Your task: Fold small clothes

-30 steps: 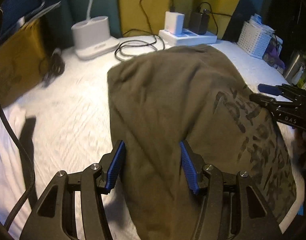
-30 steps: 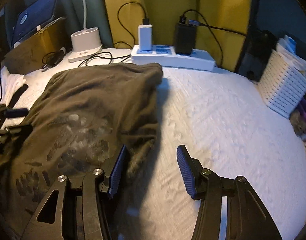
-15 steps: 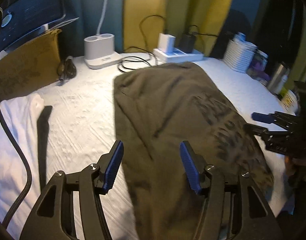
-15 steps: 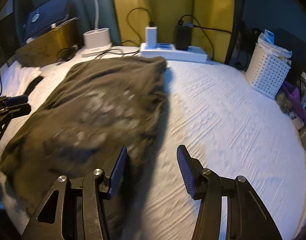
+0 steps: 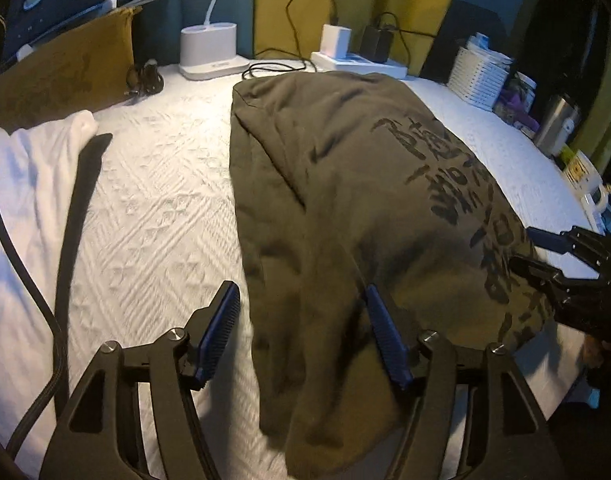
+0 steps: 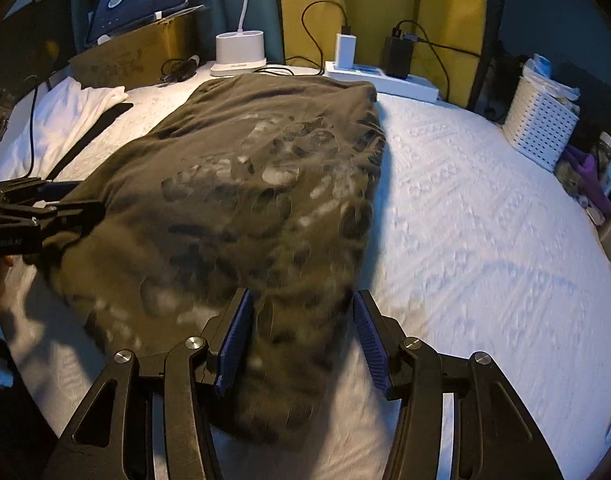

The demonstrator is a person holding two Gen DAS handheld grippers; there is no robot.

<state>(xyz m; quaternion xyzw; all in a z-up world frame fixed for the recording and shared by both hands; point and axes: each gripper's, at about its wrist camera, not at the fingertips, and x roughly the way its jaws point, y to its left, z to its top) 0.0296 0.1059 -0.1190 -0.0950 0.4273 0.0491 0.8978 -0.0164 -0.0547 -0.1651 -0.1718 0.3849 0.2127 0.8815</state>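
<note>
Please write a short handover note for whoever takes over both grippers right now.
Left gripper: jaws opening over the near left edge of the olive printed shirt, pads not pressing on it.
Right gripper: open, astride the shirt's near right edge, nothing gripped.
The shirt lies on the white bedcover, sides already folded in to a long strip, print up. A white garment waits at left.
Left to do: fold the strip across, then the white piece.
</note>
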